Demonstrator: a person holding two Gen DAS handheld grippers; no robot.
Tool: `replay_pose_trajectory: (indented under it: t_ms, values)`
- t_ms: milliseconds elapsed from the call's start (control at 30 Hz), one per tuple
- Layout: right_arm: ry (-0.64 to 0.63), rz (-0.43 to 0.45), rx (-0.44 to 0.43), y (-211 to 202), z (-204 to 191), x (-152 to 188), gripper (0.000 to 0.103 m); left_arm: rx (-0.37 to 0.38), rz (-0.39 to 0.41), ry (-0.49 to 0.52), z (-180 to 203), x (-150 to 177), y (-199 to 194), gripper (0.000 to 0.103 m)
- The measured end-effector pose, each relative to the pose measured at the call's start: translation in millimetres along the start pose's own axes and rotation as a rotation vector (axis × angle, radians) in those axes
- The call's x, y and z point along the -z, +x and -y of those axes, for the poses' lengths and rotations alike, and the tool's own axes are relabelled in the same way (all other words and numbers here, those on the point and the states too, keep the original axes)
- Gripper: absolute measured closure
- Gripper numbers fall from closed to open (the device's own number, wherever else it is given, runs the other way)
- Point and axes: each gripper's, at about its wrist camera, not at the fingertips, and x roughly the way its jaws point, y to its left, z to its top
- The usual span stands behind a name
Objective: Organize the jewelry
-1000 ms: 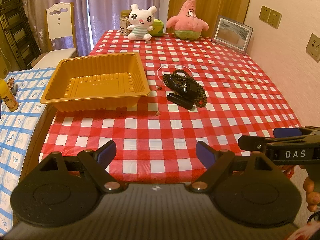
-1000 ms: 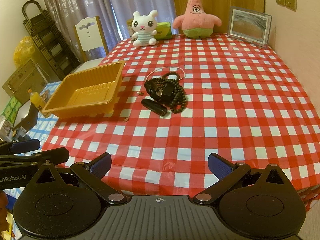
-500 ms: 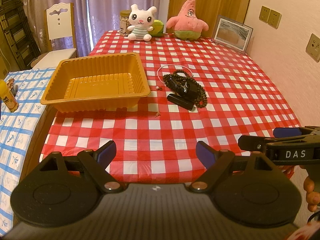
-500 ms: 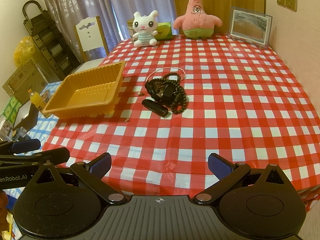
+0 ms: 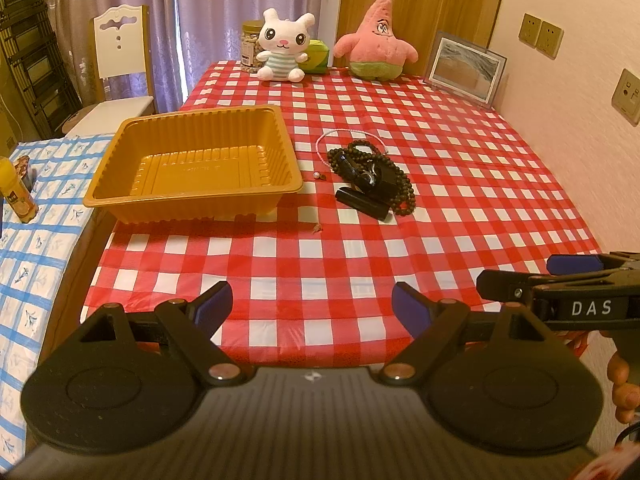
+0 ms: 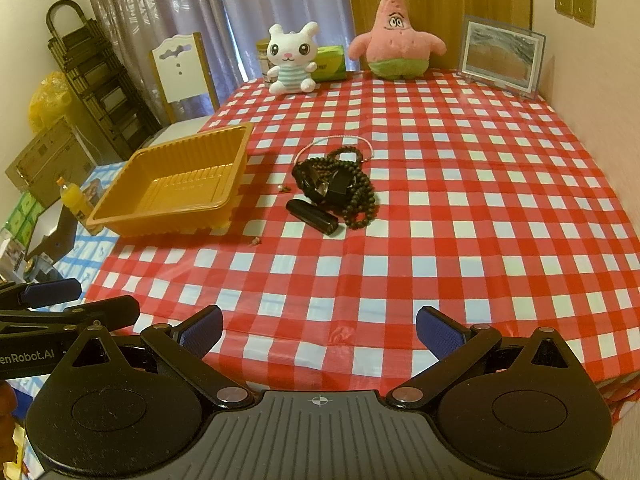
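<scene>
The tablecloth (image 5: 460, 184) is checked red and white; the cloth (image 5: 36, 248) beside it is white with a blue grid. The tray (image 5: 192, 196) is golden orange. The beads (image 5: 402, 184) are dark brown, the thin necklace (image 5: 344, 133) pale pink. Soft toys — a white rabbit (image 5: 282, 50) in pale striped clothes, a pink star (image 5: 378, 46) — stand before purple curtains (image 5: 224, 12).

Purple curtains (image 5: 168, 12) behind white chair (image 5: 122, 76); wooden door (image 5: 420, 0); wall sockets (image 5: 541, 35); warm light
</scene>
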Motion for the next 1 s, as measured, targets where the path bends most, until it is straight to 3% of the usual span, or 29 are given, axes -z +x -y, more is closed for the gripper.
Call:
replay_pose_trajectory:
  t_ms: [1000]
  values:
    - [-0.001,0.002,0.001,1.4,-3.0,-0.2,0.001,0.001,0.0,-0.002,-3.5,2.4,1.4,0.017]
